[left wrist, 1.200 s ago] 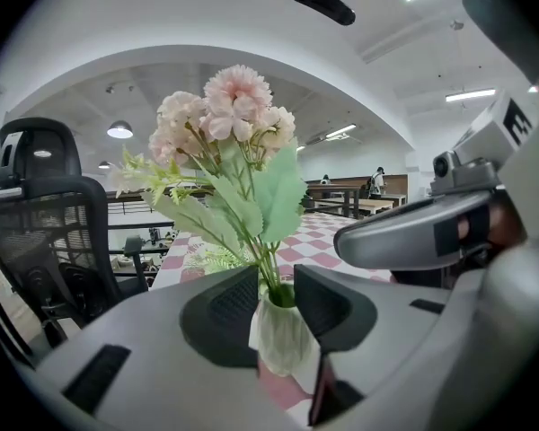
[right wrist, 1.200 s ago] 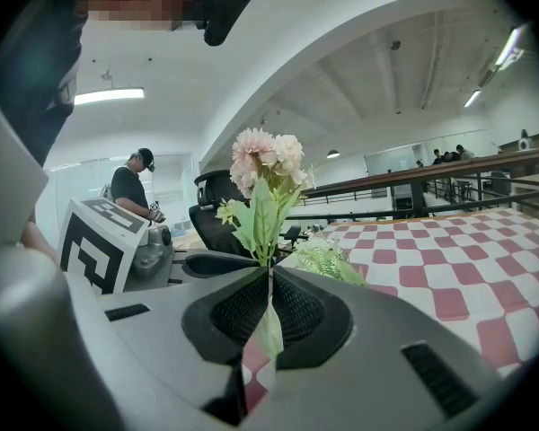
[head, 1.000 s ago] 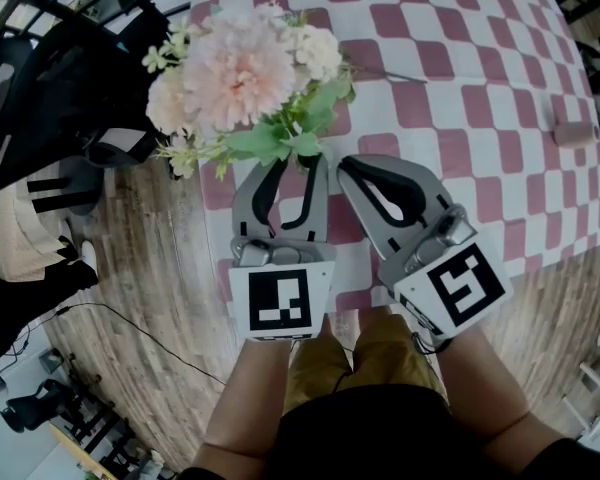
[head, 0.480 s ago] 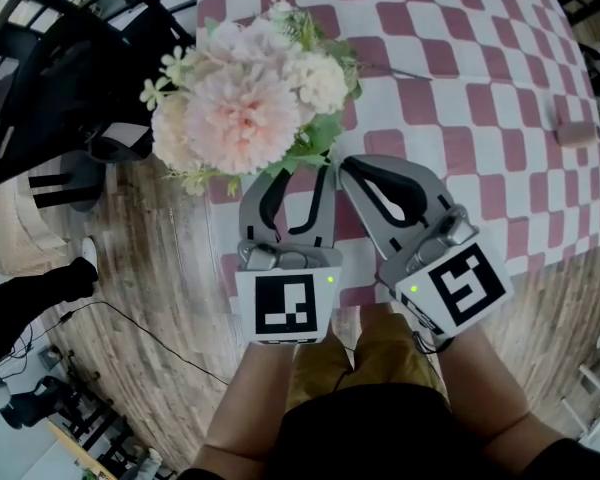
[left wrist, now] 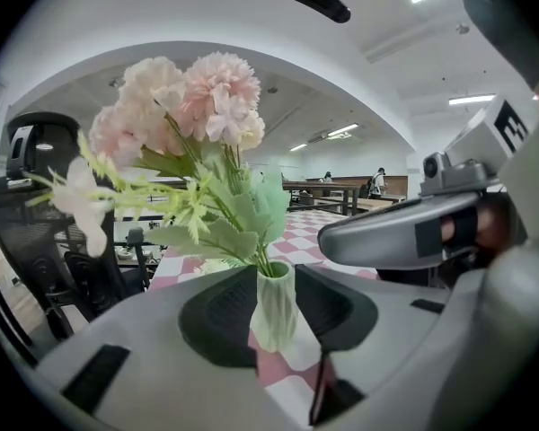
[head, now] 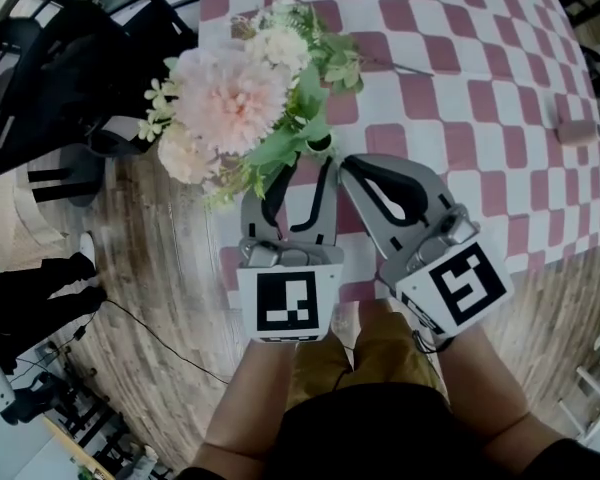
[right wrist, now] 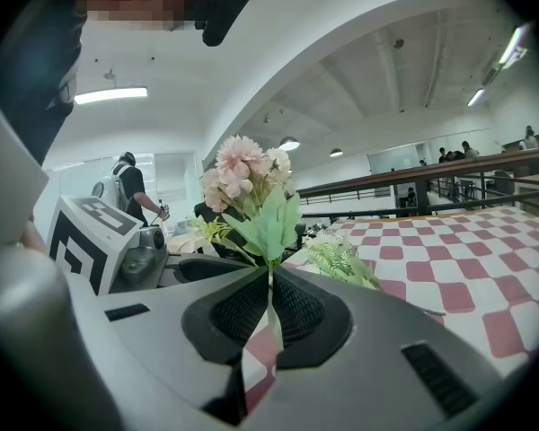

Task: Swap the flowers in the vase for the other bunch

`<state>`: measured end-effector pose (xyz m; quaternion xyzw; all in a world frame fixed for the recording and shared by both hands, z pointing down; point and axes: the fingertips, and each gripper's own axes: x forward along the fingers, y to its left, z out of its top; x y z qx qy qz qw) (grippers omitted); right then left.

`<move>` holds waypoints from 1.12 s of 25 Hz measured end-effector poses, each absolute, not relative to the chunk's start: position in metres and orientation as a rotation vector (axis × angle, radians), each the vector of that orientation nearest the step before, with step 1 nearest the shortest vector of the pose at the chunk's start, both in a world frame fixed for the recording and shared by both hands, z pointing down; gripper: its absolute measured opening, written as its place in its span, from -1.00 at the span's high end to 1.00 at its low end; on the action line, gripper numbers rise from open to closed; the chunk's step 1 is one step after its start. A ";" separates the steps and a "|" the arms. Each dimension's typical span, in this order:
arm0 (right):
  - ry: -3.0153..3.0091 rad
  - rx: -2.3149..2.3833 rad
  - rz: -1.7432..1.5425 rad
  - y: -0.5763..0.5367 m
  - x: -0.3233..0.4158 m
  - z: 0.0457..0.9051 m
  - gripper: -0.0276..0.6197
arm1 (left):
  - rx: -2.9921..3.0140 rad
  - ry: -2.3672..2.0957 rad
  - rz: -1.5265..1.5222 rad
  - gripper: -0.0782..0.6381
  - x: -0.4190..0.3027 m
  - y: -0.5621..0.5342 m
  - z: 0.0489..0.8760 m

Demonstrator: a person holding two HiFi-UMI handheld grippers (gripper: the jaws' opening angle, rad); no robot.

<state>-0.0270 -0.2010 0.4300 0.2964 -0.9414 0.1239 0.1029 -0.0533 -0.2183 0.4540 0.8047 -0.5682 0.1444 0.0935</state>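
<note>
**Head view:** A person is standing at a bench (head: 460, 58) covered in a red-and-white checked cloth. They are holding the left claw (head: 298, 168) and the right claw (head: 346, 162) side by side in the lower middle of the frame. The pink flowers (head: 230, 98) are sitting in the vase (head: 319, 146) and leaning toward the upper left. The other bunch (head: 335, 60), white and green, is lying on the bench just behind, its stalk pointing right. The swap looks barely begun: the old flowers need lifting out and the new ones putting in.

**Left gripper view:** The left claw is clasping the pale green vase, a pad on either side of its body, and appears to be gripping it.

**Right gripper view:** The right claw is resting almost shut, with only a slit between its pads. It is holding nothing I can be sure of, and its tips are pointing at the leaves above the vase mouth.
</note>
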 end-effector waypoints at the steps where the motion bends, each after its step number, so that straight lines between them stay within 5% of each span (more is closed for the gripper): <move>1: -2.779 0.874 0.365 -0.200 -0.027 0.430 0.80 | 2.391 -1.690 0.428 0.40 -0.053 -0.218 0.453; 28: -2.771 0.863 0.363 -0.192 -0.022 0.438 0.80 | 2.388 -1.703 0.425 0.40 -0.051 -0.209 0.456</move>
